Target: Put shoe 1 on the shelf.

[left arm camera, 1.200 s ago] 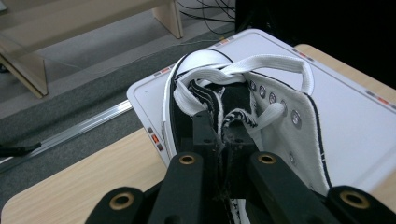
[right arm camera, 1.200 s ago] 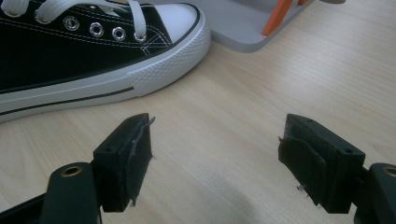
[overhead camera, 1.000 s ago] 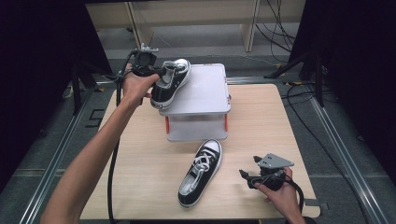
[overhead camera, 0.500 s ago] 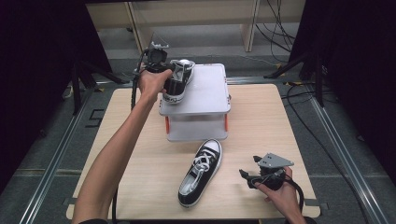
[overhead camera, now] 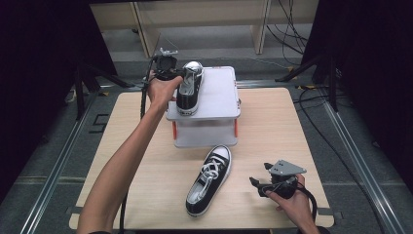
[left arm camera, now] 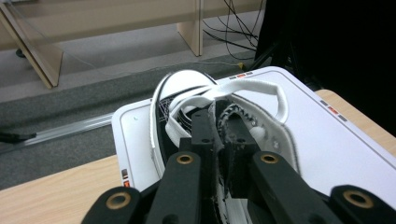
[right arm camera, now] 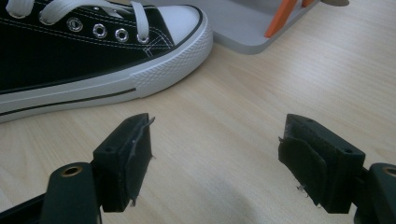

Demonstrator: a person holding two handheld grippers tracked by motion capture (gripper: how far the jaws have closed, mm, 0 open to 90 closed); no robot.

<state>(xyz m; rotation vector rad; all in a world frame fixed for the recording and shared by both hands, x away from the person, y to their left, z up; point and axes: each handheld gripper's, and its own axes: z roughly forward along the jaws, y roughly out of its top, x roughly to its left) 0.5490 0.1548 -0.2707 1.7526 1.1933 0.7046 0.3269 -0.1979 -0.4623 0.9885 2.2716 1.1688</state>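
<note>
Right gripper [overhead camera: 259,185] low over near right of wooden table [overhead camera: 272,122], jaws wide, nothing between. Just left: 1 black-white sneaker [overhead camera: 208,181] flat on tabletop. Farther back, white 2-tier rack [overhead camera: 216,100]; left gripper [overhead camera: 181,74] clamped on second sneaker's [overhead camera: 189,88] side wall, sole resting on rack top.

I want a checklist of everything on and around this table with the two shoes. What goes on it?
Surface: wooden table, bare around the things.
Job's things: one black-and-white shoe on top of the white two-level rack; second shoe lies on the table in front of the rack.
Clutter: nothing seen.
Grippers: left gripper shut on the rack shoe's side wall; right gripper open, low over the table, holding nothing.
Cables: a black cable trails from the left gripper; more cables on the floor behind.
Surroundings: wooden furniture legs, dark curtains at both sides.
</note>
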